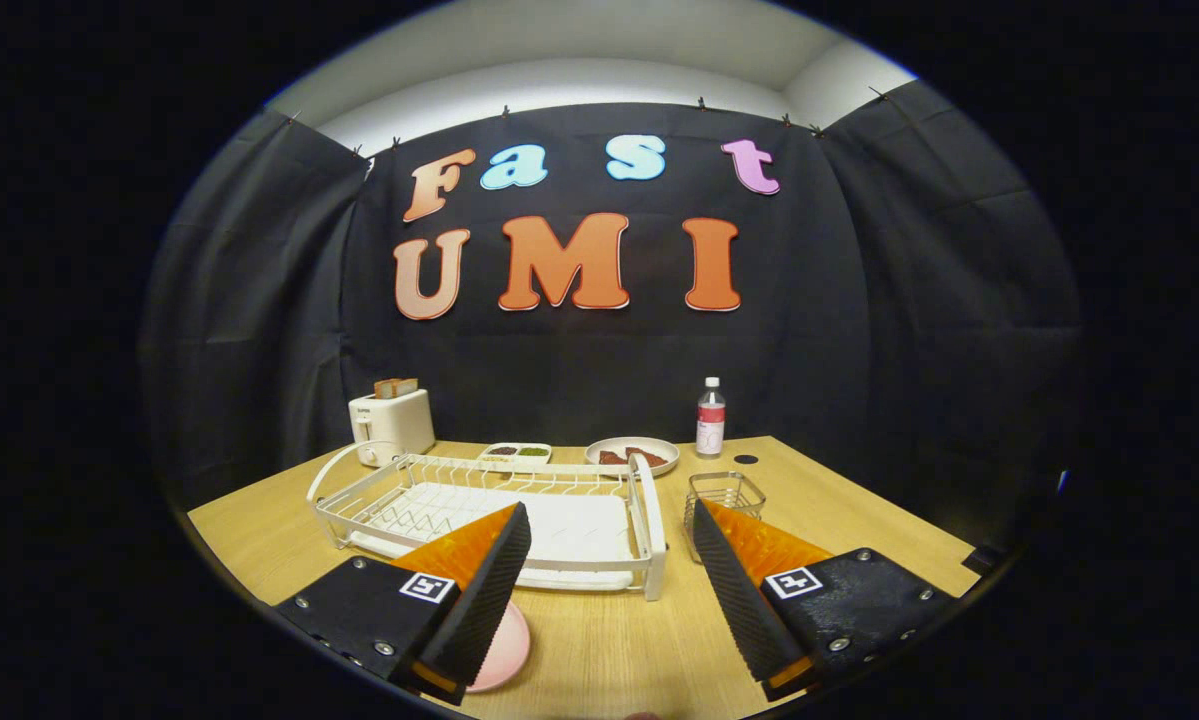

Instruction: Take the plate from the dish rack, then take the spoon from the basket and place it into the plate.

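My gripper (609,515) hangs open above the wooden table (609,650), with nothing between its fingers. A pink plate (507,652) lies flat on the table near the front edge, and the left finger (479,590) hides most of it. Just beyond the fingers stands the white wire dish rack (649,530), whose slots hold nothing. To the right of the rack, behind the right finger's tip, is a small wire basket (724,492). Its inside looks bare.
Along the back of the table stand a white toaster (391,425) with bread in it, a two-compartment dish (515,455), a plate of brown food (631,455) and a bottle (710,418). Black cloth walls close the booth behind and at both sides.
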The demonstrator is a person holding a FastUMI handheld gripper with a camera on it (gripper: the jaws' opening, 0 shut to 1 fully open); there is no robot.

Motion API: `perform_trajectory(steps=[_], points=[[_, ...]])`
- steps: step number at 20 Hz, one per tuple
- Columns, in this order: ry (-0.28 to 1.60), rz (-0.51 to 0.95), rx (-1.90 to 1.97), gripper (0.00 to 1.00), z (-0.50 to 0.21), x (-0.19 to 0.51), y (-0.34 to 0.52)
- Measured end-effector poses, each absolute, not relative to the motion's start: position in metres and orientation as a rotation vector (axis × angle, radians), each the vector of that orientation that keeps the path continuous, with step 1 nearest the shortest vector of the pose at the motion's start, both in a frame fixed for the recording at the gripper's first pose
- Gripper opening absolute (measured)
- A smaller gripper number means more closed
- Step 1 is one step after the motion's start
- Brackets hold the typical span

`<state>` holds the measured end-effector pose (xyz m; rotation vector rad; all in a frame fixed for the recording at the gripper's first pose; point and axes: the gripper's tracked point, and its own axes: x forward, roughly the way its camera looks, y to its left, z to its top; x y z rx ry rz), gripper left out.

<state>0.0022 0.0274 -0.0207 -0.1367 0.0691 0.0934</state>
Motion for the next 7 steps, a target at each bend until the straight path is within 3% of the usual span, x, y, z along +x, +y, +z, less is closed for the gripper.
perform_trajectory(steps=[7], points=[[0.05,0.02,-0.164,0.97,-0.002,0.008,-0.016]])
